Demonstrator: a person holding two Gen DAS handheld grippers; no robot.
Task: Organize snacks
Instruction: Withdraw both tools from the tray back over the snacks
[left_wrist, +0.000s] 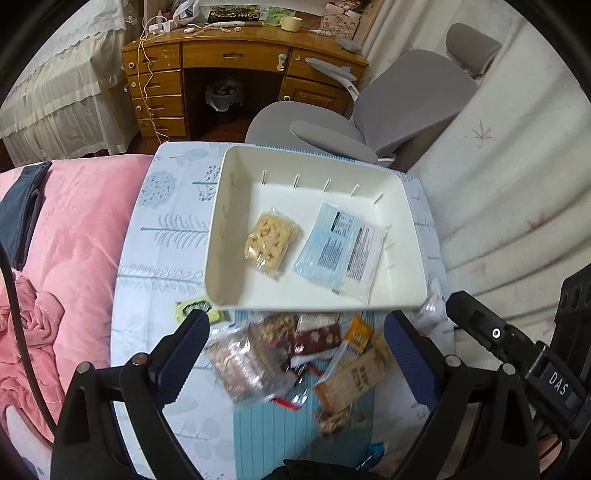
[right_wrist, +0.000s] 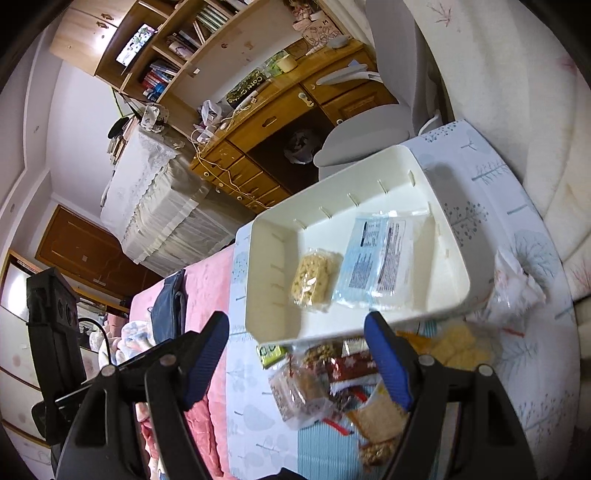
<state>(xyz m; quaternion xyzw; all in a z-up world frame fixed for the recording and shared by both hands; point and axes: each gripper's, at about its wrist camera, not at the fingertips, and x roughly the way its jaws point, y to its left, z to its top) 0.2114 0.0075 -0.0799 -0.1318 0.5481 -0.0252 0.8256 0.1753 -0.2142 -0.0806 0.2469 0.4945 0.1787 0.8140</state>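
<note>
The white tray (left_wrist: 229, 221) sits on the patterned cloth (left_wrist: 162, 236) with two packets inside: one pale rice cake (left_wrist: 270, 238) toward the left, one blue-and-clear packet (left_wrist: 341, 247) beside it on the right, the two lying just apart; the rest of the tray floor is bare. In front of the tray lies the loose pile of snacks (left_wrist: 295, 354); a clear bag of brown cake (left_wrist: 240, 365), a dark red bar (left_wrist: 317, 338), a yellow stick (left_wrist: 356, 334) and a tan biscuit pack (left_wrist: 351, 380) can be counted, though the pile is blurred and overlapping, so the full count cannot be told; one green packet (left_wrist: 194, 306) lies apart at the tray's near left corner. The left gripper (left_wrist: 295, 339) hangs over the pile, its blue-padded fingers wide apart, nothing between them; the right gripper (right_wrist: 295, 350) hovers over the same pile, fingers spread just as wide, also empty. One crumpled clear wrapper (right_wrist: 517, 280) sits on the cloth to the tray's right; a pink blanket (left_wrist: 70, 258) lies left of the cloth.
</note>
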